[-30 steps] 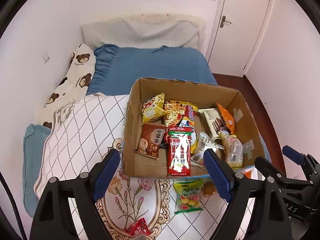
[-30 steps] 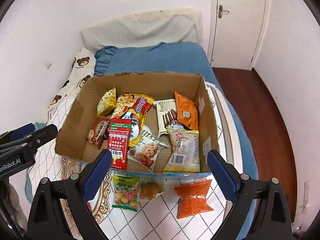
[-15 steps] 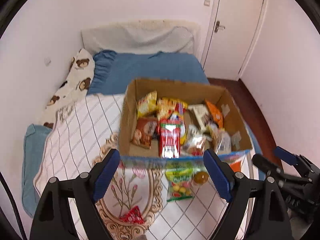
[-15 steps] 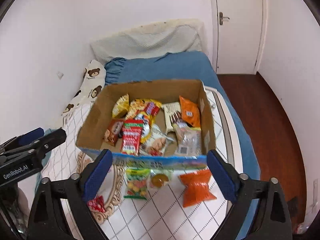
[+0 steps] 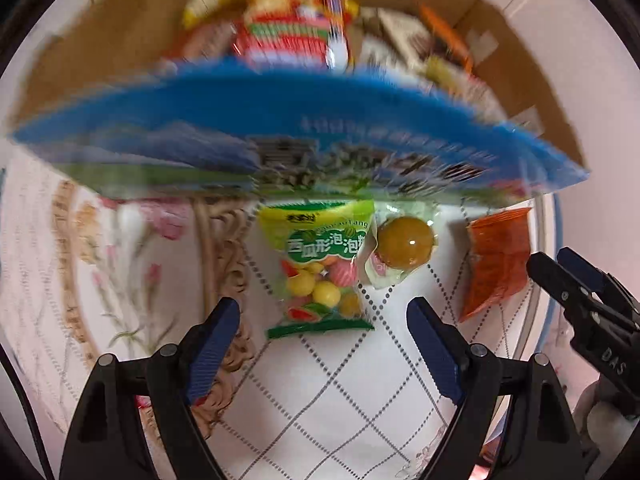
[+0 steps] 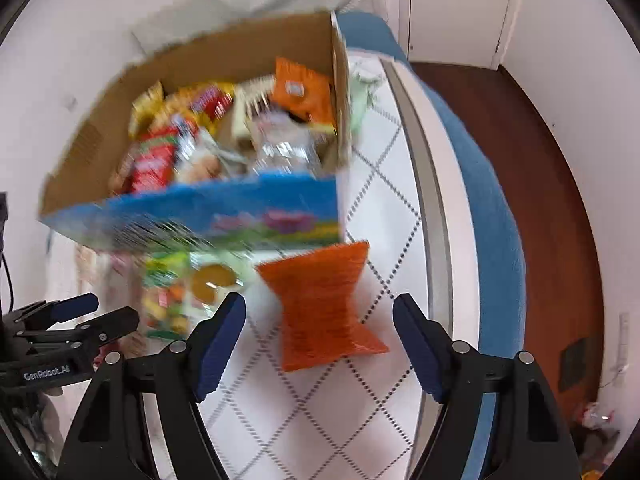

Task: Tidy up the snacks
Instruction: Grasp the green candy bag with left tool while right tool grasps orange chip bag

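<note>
- Snacks lay in two places: most were piled inside a cardboard box point(image 5: 100, 40), and three packets sat on the quilt point(image 5: 320, 400) just in front of it.
- Nearest the box's blue printed front wall point(image 5: 280, 120) were a green candy bag point(image 5: 318, 268), a clear packet with a yellow ball point(image 5: 404, 246) touching the bag's right edge, and an orange packet point(image 5: 496, 264) set apart further right.
- In the left wrist view, the left tool point(image 5: 323, 344) hovered low over the quilt with its two blue pads spread wide and nothing between them; the green candy bag's lower edge sat just ahead of the gap.
- In the right wrist view, the right tool point(image 6: 319, 340) was likewise spread wide and gripped nothing, with the orange packet point(image 6: 324, 308) lying between and just beyond its pads.
- The box point(image 6: 224, 56) looked blurred in both views; red, yellow and orange wrappers showed over its rim, though individual packets were hard to tell apart.
- The quilt was white with a dotted diamond grid and a floral border on the left side.
- A blue bed sheet point(image 6: 480, 184) ran along the quilt's right edge, with dark wood floor point(image 6: 560, 200) beyond it.
- A white door point(image 6: 460, 8) stood at the far end of the room.
</note>
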Motion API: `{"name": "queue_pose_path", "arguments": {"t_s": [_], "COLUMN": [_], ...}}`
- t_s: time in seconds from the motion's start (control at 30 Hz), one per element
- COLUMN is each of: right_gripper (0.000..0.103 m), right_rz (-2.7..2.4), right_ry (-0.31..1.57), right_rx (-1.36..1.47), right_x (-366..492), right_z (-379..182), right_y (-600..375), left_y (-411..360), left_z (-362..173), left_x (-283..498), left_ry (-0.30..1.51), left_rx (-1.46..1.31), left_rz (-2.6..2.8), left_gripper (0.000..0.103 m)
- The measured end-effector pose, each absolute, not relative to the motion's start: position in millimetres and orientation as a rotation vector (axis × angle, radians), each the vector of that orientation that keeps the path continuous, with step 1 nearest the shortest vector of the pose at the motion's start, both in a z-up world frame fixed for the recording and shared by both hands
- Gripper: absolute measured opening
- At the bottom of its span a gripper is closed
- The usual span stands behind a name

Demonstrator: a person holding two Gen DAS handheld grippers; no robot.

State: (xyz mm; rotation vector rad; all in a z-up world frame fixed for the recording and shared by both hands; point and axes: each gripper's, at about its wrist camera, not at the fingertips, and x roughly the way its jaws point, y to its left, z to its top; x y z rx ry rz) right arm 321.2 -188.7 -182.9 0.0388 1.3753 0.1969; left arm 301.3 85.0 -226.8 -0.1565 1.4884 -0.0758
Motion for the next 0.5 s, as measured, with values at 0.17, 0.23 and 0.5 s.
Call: {"name": "queue_pose_path", "arguments": {"t_s": [0.17,0.23,0.5], "right_gripper": [0.079,0.078,0.055], "right_rz": [0.199,0.214,0.264], "right_ry": [1.434,1.451,1.517], "right_rx": [0.005,-0.009,0.018], "right_x": [333,336,329], "right_z": [-215,-224,-235], "right_y": [-186,-182,-175], "left_y": [78,76,70], "left_z": [-253,-255,-253], "left_x": [317,320,304], "left_ry": [1.505,1.478,1.485], "left_rx": [-0.115,-0.118,-0.091], "left_rz": [-0.042,-0.047,-0.072], "left_gripper": [0.084,0.064,0.049]}}
